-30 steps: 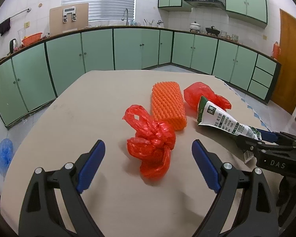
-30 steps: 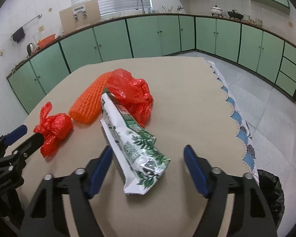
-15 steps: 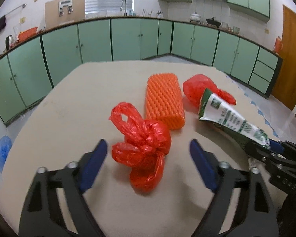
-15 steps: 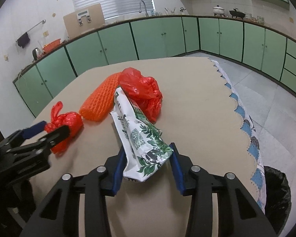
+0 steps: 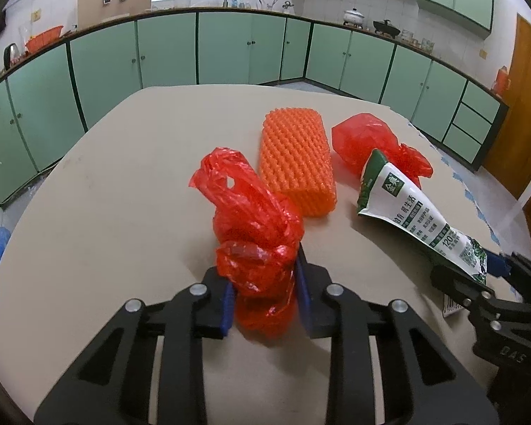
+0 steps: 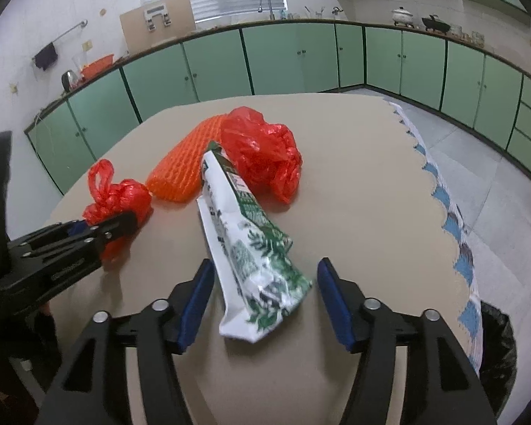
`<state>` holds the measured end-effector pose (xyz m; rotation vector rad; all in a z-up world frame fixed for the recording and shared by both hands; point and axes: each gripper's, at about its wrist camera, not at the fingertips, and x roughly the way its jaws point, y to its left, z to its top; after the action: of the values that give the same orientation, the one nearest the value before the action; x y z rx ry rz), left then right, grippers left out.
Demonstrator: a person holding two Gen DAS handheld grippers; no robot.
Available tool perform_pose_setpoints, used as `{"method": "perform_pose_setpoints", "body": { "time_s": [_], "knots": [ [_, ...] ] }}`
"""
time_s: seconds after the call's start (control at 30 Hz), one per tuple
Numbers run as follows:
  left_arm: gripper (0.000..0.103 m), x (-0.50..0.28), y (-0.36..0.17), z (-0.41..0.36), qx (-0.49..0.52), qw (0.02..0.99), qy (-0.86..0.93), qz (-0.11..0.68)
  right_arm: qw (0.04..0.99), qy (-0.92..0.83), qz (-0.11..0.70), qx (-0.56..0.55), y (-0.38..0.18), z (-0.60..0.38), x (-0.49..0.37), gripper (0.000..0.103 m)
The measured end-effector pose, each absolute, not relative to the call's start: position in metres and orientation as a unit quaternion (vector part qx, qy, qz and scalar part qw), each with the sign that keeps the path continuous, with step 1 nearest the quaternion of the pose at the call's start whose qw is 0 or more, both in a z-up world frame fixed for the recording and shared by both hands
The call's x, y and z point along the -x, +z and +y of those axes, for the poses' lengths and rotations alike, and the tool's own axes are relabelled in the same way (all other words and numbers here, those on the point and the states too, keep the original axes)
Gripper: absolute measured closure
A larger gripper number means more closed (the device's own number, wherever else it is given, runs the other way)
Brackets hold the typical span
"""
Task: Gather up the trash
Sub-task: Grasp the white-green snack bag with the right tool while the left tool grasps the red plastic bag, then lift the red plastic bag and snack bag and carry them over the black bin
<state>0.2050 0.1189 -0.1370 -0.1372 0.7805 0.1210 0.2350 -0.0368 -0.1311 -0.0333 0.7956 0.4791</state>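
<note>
My left gripper point(image 5: 263, 292) is shut on a knotted red plastic bag point(image 5: 255, 233) on the beige table; the same bag shows in the right wrist view point(image 6: 118, 200). My right gripper point(image 6: 265, 294) is open, its blue pads either side of the near end of a green-and-white pouch point(image 6: 247, 244), not touching it. In the left wrist view the pouch point(image 5: 407, 209) lies at the right with the right gripper point(image 5: 485, 276) at its end. An orange foam net sleeve point(image 5: 295, 163) and a second red bag point(image 5: 368, 141) lie behind.
The beige table point(image 5: 124, 194) has a scalloped cloth edge point(image 6: 449, 219) on the right side. A black-lined bin point(image 6: 495, 347) stands on the floor below that edge. Green kitchen cabinets point(image 5: 230, 49) run around the room.
My left gripper moved forward and shut on the knotted red bag. My right gripper, nearly shut around the pouch half a second ago, has opened wider.
</note>
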Motion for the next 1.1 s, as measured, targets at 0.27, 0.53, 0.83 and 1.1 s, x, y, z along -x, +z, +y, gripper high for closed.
{"method": "perform_pose_setpoints", "body": {
  "time_s": [0.27,0.53,0.83,1.1],
  "knots": [
    [0.081,-0.2,-0.134,0.117,0.064,0.923,0.06,0.374,0.89,0.24,0.387,0.008,-0.132,-0.036,-0.239,0.061],
    [0.082,-0.184,-0.129,0.106,0.057,0.927,0.053,0.367,0.897,0.24,0.37,-0.008,-0.125,-0.051,-0.218,0.061],
    [0.082,-0.166,-0.107,0.082,0.044,0.94,0.028,0.337,0.913,0.226,0.34,-0.023,-0.1,-0.076,-0.194,0.061],
    [0.082,-0.158,-0.084,0.052,0.035,0.951,-0.006,0.306,0.924,0.2,0.322,-0.046,-0.08,-0.11,-0.173,0.061]
  ]
}}
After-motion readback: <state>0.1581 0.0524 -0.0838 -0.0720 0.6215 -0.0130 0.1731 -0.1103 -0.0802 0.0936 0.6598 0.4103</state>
